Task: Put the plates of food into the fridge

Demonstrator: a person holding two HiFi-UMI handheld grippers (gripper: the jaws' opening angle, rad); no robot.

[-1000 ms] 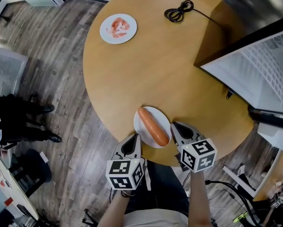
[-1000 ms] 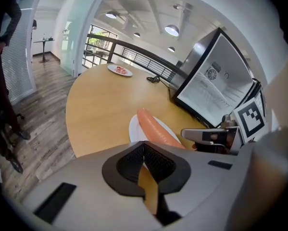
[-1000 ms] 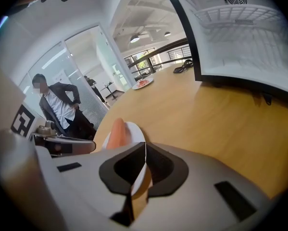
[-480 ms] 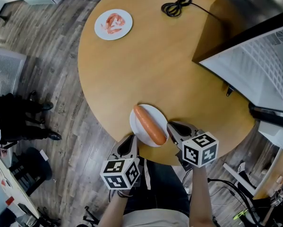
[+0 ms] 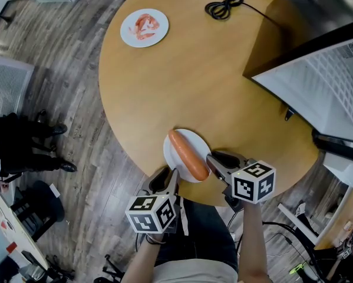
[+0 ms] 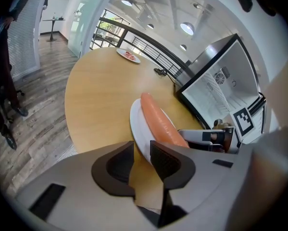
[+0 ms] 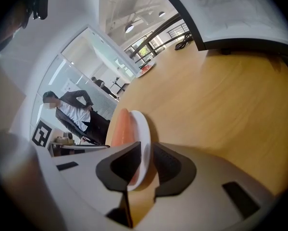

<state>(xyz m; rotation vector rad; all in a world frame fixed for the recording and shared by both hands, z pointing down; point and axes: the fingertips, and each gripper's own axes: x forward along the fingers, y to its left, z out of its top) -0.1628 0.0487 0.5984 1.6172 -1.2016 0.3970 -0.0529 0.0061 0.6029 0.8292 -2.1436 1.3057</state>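
A white plate (image 5: 197, 140) carrying a long orange sausage (image 5: 188, 155) sits at the near edge of the round wooden table (image 5: 182, 75). My right gripper (image 5: 214, 163) is shut on the plate's right rim; in the right gripper view the plate (image 7: 141, 134) stands edge-on between the jaws of that gripper (image 7: 146, 158), with the sausage (image 7: 118, 126) beyond. My left gripper (image 5: 169, 180) is at the plate's near-left rim. Its jaws have just been opening, and in the left gripper view that gripper (image 6: 142, 153) shows a gap, the plate (image 6: 136, 124) just ahead and unpressed.
A second plate with red food (image 5: 144, 27) lies at the table's far left. A coiled black cable (image 5: 223, 7) is at the far side. The fridge with its white open door (image 5: 317, 81) stands to the right. A seated person's legs (image 5: 23, 152) are at the left.
The left gripper's jaws have parted, and its tips have edged closer to the plate's near-left rim. The right gripper stays on the plate's right rim.
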